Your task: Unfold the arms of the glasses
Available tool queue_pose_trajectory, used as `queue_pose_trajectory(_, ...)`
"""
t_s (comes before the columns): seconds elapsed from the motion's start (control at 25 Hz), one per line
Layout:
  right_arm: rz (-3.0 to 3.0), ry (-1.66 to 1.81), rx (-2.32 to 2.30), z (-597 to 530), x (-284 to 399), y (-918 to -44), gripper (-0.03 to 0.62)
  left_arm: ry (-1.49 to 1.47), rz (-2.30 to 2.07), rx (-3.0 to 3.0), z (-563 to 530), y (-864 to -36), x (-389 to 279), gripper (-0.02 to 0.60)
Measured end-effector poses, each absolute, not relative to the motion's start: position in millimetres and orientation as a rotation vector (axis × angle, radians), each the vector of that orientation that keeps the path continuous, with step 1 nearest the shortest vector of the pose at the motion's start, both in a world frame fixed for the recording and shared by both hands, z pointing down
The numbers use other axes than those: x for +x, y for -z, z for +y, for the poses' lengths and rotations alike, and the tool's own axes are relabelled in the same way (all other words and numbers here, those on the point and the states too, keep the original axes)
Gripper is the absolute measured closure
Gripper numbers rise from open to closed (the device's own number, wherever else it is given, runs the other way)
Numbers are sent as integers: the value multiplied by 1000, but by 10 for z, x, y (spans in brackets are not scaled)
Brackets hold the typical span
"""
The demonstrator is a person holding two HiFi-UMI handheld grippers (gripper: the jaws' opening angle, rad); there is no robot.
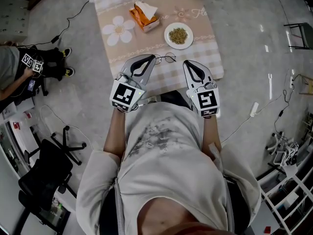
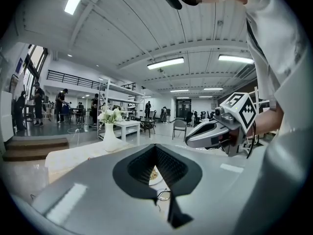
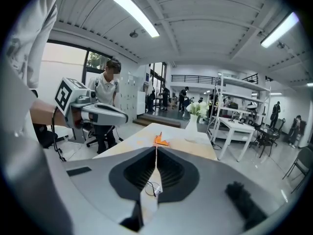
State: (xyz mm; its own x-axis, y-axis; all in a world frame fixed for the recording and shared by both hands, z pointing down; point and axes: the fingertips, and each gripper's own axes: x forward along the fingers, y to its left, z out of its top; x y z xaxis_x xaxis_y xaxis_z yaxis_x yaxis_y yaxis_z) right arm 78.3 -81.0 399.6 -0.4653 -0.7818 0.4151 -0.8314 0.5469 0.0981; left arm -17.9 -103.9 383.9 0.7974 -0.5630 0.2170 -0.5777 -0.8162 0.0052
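- Left gripper [image 1: 149,58], grey shell with a black-and-white marker cube: jaws together, nothing between them. It sits low over the near table edge and points at the task item, which in my judgement is a lining-up pose ahead of any grasp.
- Right gripper [image 1: 188,62], same build: jaws also pressed together and empty. It is held level with the left one, so the pair brackets the work area from both sides.
- Thin wire-rimmed glasses with round lenses [image 1: 166,58]: flat on the beige checked tablecloth printed with white daisies [image 1: 205,58], between the two gripper tips and nearer the left tip. No grip on them. Both gripper views show them through the slit under the jaws. Probably still folded, but the frame is too small here to be sure.
- Judgement: both jaws must open before an arm can be pinched. Wire this thin may slide on the cloth.
- Round white plate holding greenish grains [image 1: 167,32]: just beyond the glasses, near enough to be nudged.
- Orange tissue box with white tissue sticking up [image 1: 145,17]: farther back and left, out of the way.
- White vase with pale flowers [image 2: 110,138]: at the far table end, well apart.
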Motion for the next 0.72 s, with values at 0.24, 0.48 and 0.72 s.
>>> queue_pose_trajectory(0.24,-2361,-180,1298,-933,814,-4110,576,-358,-891,2900,-1169,-3984,-106,572)
queue_pose_trajectory(0.48,-2348,-213,1289,-1023,828,-4214,576,-404,-853,2885,-1251,-4111,-55,571)
queue_pose_trajectory(0.72,-2325,-233,1257,-1094,818,-4371,576,-451,-810,2871,-1321,-4268,-27,557)
